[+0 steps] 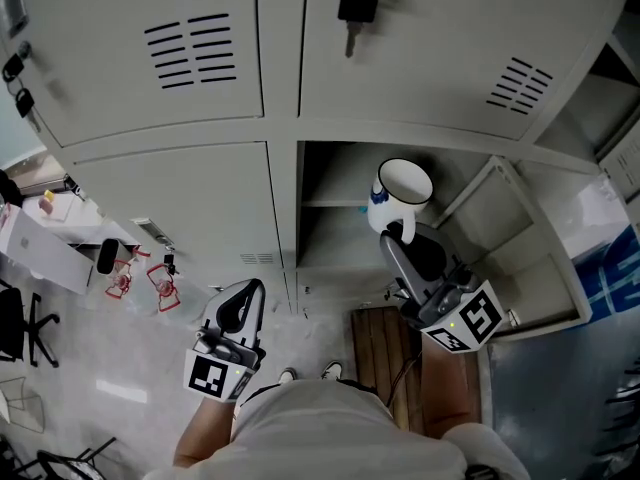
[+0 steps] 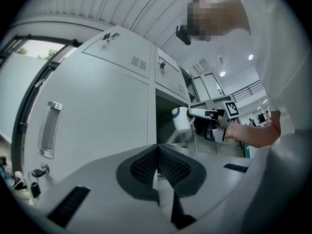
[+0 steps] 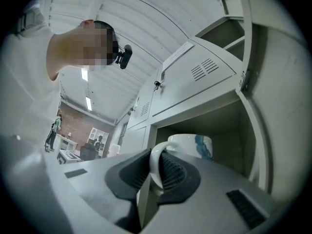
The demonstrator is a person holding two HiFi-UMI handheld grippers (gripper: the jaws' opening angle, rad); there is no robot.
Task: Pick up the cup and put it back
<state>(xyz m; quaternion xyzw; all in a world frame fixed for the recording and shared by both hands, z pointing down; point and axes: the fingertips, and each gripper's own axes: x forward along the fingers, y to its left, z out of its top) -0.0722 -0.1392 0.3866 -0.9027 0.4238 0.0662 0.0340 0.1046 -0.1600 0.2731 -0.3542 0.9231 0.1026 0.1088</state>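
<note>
right tongs (image 1: 396, 234) clamped on the white cup (image 1: 402, 190) handle, up at the open locker (image 1: 322, 178); left tongs (image 1: 242, 300) closed on nothing.

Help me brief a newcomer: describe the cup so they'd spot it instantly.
Find the wall of grey lockers and the door with a key hanging; the compartment below stands open. At its mouth is the cup, white with blue markings, held by its handle in the right gripper. Nothing else there is round and white.

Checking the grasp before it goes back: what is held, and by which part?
The right gripper holds the cup by its handle. The left gripper holds nothing.
</note>
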